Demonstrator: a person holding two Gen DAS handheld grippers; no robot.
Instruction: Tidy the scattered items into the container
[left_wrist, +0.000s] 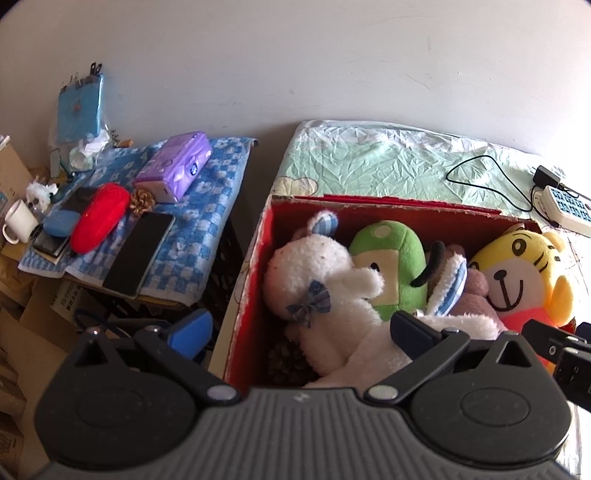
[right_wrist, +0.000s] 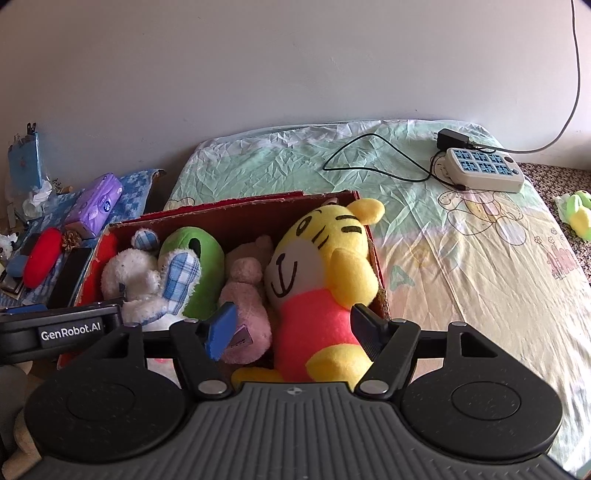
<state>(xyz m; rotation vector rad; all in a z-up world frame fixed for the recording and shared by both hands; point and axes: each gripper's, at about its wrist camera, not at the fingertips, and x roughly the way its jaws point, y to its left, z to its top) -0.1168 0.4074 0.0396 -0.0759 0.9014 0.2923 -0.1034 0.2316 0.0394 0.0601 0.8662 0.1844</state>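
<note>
We look down along both grippers at a red cardboard box (right_wrist: 236, 214) that sits on a bed with a pale green sheet (right_wrist: 424, 221), and the box is packed with soft toys. From the right wrist camera, the right gripper (right_wrist: 295, 328) has its jaws wide apart, and the yellow tiger (right_wrist: 317, 258) sits between them at the right end of the box, its pink body and yellow legs filling the gap; the blue pad on the left stands clear of it, while the dark finger on the right is just beside its side (we cannot tell whether it touches). Beside the tiger lie a pink plush (right_wrist: 247, 291), a green plush (right_wrist: 195, 251) and a white plush with blue checked ears (right_wrist: 144, 280), all inside the box. From the left wrist camera, the left gripper (left_wrist: 306, 328) is also spread wide and holds nothing: its blue pad hangs outside the left wall of the box, its dark finger over the white plush (left_wrist: 321, 288). To the left of the bed, a low stand covered with a blue checked towel (left_wrist: 207, 206) carries a purple tissue pack (left_wrist: 177, 162), a red case (left_wrist: 99, 218) and a dark phone (left_wrist: 140, 254). A white power strip (right_wrist: 484, 170) with a black cable lies on the sheet well behind the box.
</note>
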